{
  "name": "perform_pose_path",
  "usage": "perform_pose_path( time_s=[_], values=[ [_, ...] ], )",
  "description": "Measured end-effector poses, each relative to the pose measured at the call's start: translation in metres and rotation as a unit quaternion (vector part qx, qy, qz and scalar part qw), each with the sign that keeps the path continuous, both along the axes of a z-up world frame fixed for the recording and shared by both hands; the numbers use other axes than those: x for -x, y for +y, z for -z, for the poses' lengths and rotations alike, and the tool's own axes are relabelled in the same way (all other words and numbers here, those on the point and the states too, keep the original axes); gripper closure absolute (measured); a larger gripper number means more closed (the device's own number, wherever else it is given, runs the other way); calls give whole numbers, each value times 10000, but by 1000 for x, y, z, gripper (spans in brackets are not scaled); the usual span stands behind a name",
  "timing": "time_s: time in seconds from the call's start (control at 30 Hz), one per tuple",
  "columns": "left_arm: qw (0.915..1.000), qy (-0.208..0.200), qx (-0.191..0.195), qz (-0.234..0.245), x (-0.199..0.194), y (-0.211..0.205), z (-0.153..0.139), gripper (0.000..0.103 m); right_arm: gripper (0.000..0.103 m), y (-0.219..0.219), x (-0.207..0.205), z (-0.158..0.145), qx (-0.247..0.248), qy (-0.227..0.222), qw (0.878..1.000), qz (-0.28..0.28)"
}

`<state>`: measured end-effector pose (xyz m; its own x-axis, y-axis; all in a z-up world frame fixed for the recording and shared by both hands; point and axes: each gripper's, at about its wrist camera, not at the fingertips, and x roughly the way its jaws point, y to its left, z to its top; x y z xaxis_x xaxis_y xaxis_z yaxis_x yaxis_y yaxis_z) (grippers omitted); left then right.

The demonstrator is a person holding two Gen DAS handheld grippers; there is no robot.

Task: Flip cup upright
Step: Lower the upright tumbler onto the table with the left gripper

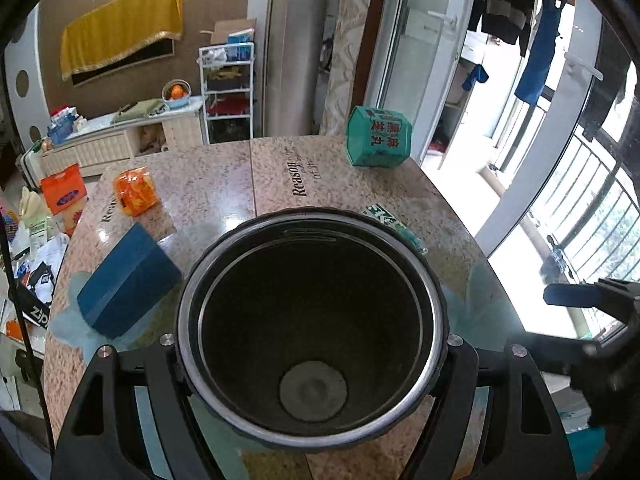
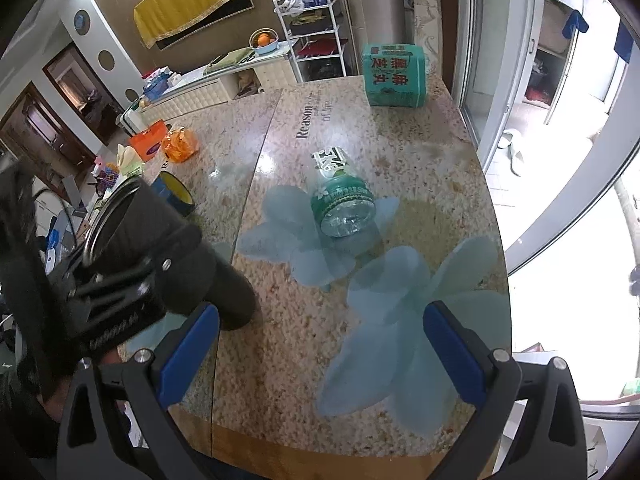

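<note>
A black cup (image 1: 312,332) with a steel rim fills the left wrist view, its open mouth facing the camera. My left gripper (image 1: 312,344) is shut on it, fingers on both sides of the rim. In the right wrist view the cup (image 2: 160,236) is tilted, its base resting on the table (image 2: 280,360) and its mouth up and to the left, with the left gripper (image 2: 132,292) clamped around it. My right gripper (image 2: 320,344) is open and empty over the table's front part, to the right of the cup.
A plastic bottle (image 2: 340,196) lies on its side mid-table. A green pack (image 2: 394,74) stands at the far right edge. A blue box (image 1: 128,280) and an orange packet (image 1: 136,192) lie on the left. The table edge and a balcony door are to the right.
</note>
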<state>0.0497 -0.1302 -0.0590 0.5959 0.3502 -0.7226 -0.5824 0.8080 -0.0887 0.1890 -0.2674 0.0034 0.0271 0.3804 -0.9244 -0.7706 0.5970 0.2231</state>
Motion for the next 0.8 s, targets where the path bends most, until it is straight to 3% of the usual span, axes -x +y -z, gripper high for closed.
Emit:
perform_pose_path(
  time_s=[0.33, 0.5, 0.6, 0.7, 0.8],
  values=[
    [9999, -47, -55, -86, 13, -14, -2, 23, 0, -1, 9, 8, 123, 26, 9999, -40],
    [9998, 30, -174, 130, 7, -22, -2, 22, 0, 1, 12, 10, 169, 25, 9998, -75],
    [9998, 48, -33, 193, 7, -23, 0, 19, 0, 0, 11, 9, 158, 20, 9999, -51],
    [9996, 184, 178, 152, 7, -18, 6, 9, 0, -1, 9, 10, 176, 15, 9998, -5],
    [9994, 146, 224, 228, 8, -19, 7, 9, 0, -2, 9, 10, 175, 44, 9998, 23]
  ],
)
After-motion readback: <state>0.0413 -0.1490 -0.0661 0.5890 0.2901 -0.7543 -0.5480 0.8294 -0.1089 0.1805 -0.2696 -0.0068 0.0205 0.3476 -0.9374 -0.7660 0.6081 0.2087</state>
